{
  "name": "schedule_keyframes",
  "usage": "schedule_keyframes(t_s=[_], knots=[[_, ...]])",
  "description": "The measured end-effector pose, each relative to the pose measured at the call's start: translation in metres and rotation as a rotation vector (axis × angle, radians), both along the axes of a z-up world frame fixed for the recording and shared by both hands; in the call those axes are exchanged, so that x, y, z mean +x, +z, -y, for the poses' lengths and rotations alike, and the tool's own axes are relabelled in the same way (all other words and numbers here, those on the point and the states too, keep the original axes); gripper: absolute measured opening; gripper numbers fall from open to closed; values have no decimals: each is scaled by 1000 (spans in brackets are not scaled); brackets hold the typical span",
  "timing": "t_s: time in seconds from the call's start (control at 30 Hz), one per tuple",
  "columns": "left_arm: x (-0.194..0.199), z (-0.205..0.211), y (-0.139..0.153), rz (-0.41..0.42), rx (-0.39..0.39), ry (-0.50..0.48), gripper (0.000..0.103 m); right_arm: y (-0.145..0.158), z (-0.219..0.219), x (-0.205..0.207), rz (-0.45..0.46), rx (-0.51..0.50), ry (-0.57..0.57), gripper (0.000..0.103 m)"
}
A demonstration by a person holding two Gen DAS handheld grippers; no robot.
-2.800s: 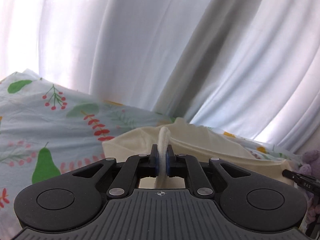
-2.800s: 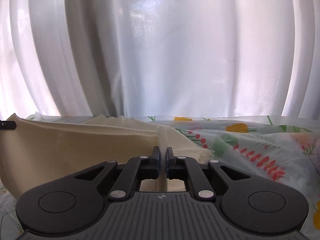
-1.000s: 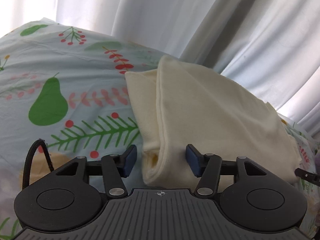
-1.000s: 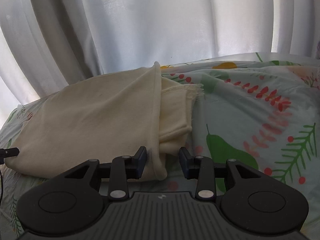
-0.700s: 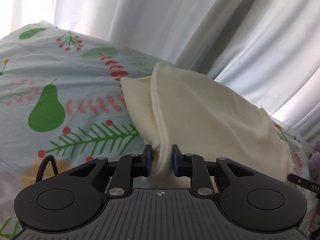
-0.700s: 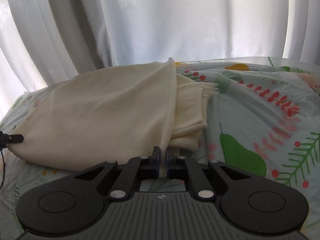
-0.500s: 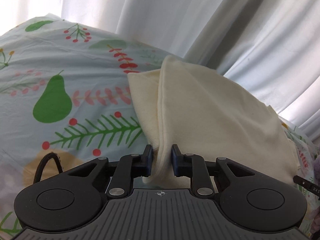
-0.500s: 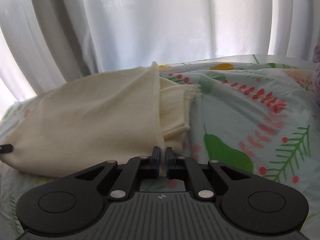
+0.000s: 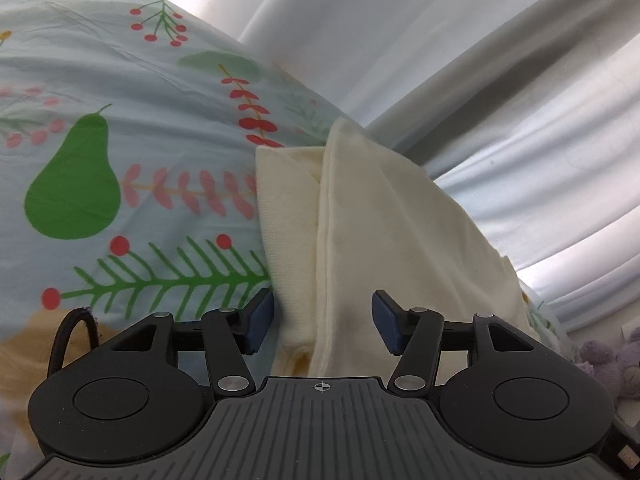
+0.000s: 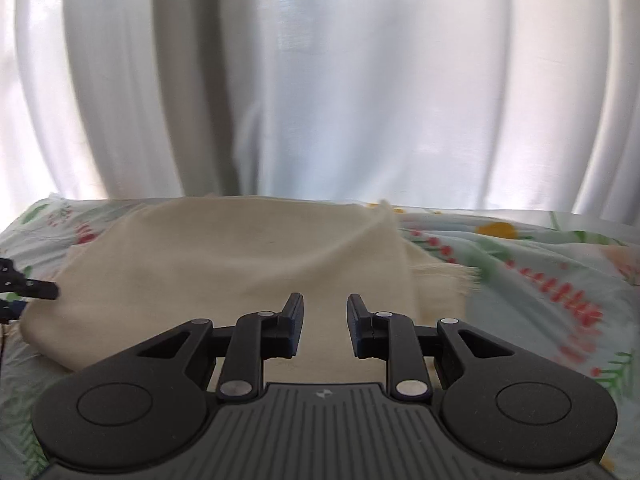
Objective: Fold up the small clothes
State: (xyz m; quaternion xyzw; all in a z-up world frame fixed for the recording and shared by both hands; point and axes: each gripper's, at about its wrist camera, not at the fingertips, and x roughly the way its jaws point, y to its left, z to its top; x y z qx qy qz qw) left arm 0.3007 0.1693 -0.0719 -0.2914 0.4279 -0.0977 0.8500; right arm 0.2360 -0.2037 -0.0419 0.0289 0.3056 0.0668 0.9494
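Observation:
A cream garment (image 9: 384,216) lies folded over on the fruit-print bedsheet (image 9: 120,128). My left gripper (image 9: 323,318) is open, its jaws wide on either side of the garment's near left corner, where the folded edge runs between them. The garment also shows in the right wrist view (image 10: 240,252), spread flat with a frayed edge at the right. My right gripper (image 10: 324,326) is open and empty, just above the garment's near edge. The tip of the left gripper (image 10: 36,290) shows at the left edge of the right wrist view.
White curtains (image 10: 320,80) hang close behind the bed. A purple plush toy (image 9: 608,364) sits at the right edge of the left wrist view. A black cable loop (image 9: 70,332) lies by the left gripper's body.
Both grippers were shut on the garment's near edge half a second ago and have now opened, letting it go. The right gripper has tilted up and shifted left over the cloth.

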Motion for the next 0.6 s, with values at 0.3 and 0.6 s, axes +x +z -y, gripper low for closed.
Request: schedule_keyframes(t_s=[0.3,0.6], knots=[[9,-8,-5,-3,-82,14,35,-28,-87,8,-64,38,157,11],[13,-12,-7,0,-96,3,36,-25,-100,14,-39,6,170,10]])
